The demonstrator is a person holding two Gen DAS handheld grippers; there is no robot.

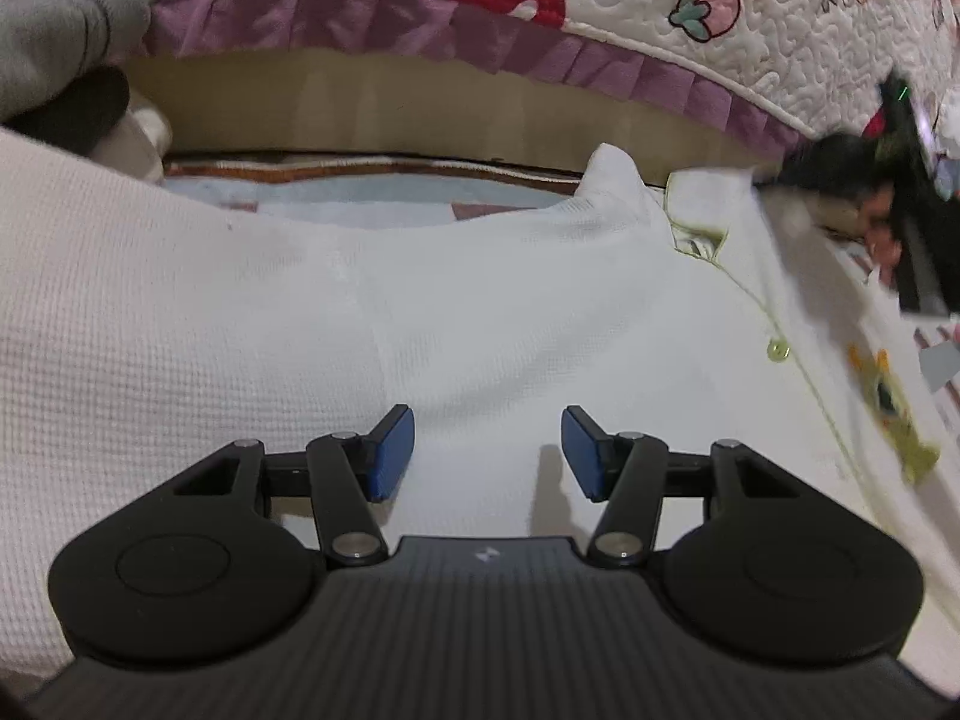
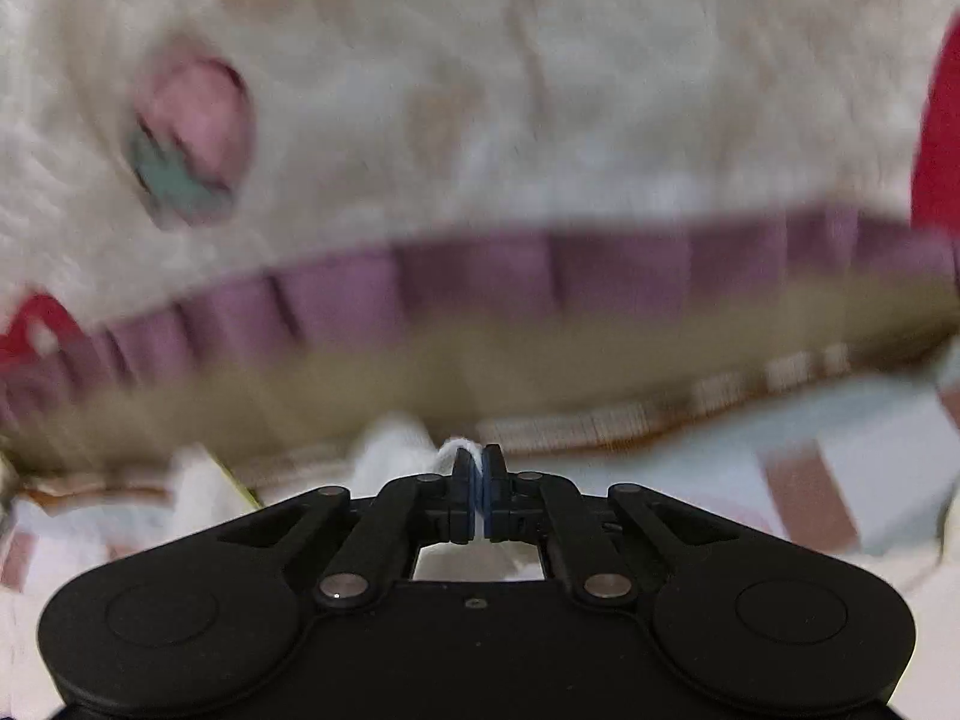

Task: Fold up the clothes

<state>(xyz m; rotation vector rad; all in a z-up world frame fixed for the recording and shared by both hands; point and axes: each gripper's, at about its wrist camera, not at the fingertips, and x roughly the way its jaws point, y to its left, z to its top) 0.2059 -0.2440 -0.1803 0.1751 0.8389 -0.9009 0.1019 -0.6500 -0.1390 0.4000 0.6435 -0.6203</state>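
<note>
White waffle-knit shirt (image 1: 252,324) lay spread across the lower and middle part of the left wrist view, filling it from 9 o'clock to about 3 o'clock. Its front placket with a pale green button (image 1: 778,351) ran along the 3 o'clock side, with a small yellow-green embroidered patch (image 1: 894,414) just beyond it. A point of the fabric stood up near 1 o'clock, at the far edge of the garment.

Left gripper (image 1: 487,450) hovered over the shirt with its blue pads (image 1: 393,450) about half apart; nothing was between them, and whether the pads touched the cloth below could not be told.

Right gripper (image 2: 478,483) was closed, the pads pinched on a small tuft of the white shirt (image 2: 396,450) that showed at 12 o'clock of the tips. The right wrist view was heavily blurred. In the left wrist view the same gripper appeared as a dark blurred shape at 2 o'clock (image 1: 912,210), at the collar end of the shirt.

Beyond the shirt, at 12 o'clock, a quilted cream bedcover (image 1: 660,12) with a purple ruffle (image 1: 420,30) and a strawberry motif hung over a tan edge. A light blue patterned mat (image 1: 336,192) showed between that edge and the shirt. A grey soft item (image 1: 54,36) sat at 10 o'clock.
</note>
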